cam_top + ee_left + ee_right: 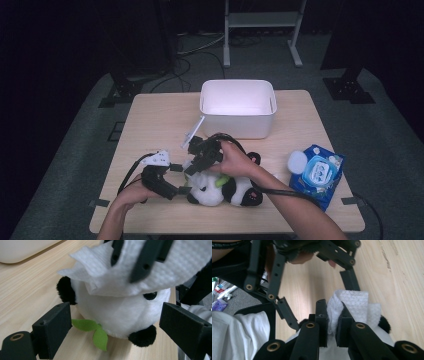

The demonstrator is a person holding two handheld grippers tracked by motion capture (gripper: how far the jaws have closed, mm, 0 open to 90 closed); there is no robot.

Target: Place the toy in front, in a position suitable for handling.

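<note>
Right gripper [331, 315]: jaws pinched on a folded white wipe [354, 305], pressing it down onto the head of the toy panda [222, 187]. In the left gripper view the wipe [120, 270] drapes over the top of the panda's face [120, 315].

Left gripper [115, 325]: jaws spread wide either side of the panda's head, not touching it; green leaf [96, 331] just below the face.

Panda lies near the front edge of the table [150, 120], long axis roughly left-right, head toward the left gripper [181, 177], feet toward the person's right.

White bin [238, 107] behind, well apart. Blue wipes pack [317, 175] at right, lid open.
</note>
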